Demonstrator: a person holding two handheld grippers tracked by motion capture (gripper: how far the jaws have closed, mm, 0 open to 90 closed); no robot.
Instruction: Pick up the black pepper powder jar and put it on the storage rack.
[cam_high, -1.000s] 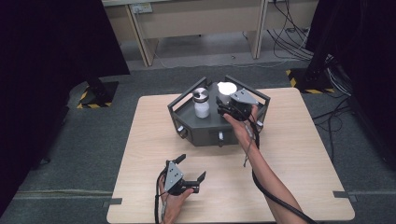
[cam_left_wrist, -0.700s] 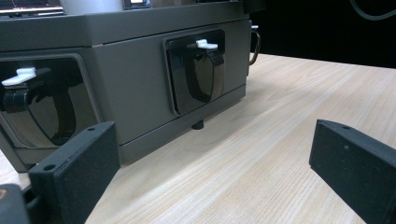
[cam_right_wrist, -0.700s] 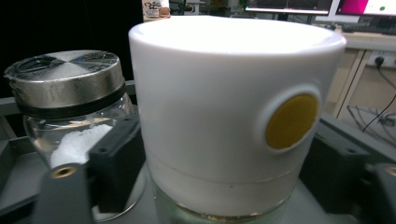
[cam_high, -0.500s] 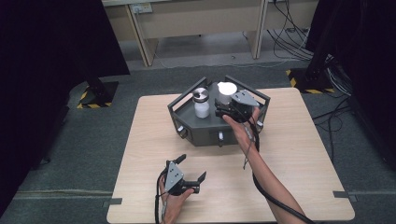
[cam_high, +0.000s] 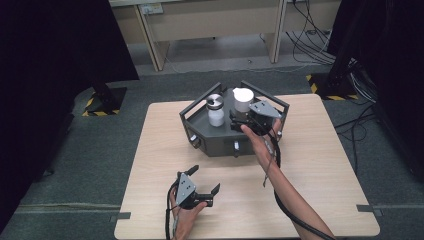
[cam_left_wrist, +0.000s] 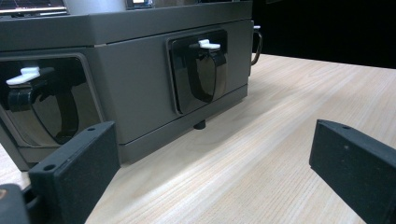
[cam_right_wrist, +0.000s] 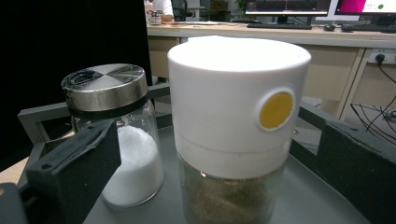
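**A:** Where is the white-capped jar (cam_right_wrist: 233, 126) right now?

**B:** It stands straight up on the grey tray (cam_high: 220, 142), at the back. It is just beside the salt jar (cam_high: 216, 110), which has a shiny metal lid. The 2 jars are close, but I cannot tell if they touch.

**A:** And which way is it from the right gripper (cam_high: 248, 121)?

**B:** Right in front of it. In the right gripper view the jar sits between the 2 black jaws. The jaws have just been opening and now stand wide apart. They do not press on the jar.

**A:** So the jar is let go?

**B:** I think so. It stands on the tray by itself.

**A:** Which hand is nearer to it?

**B:** The right one, by far. The left gripper (cam_high: 192, 192) is well away from the tray, low over the wooden table (cam_high: 320, 165). Its jaws are apart too, with nothing in them.

**A:** What matters for the next move?

**B:** The jar is tall. I think the gripper should pull straight back from the tray, so a jaw does not tip it.
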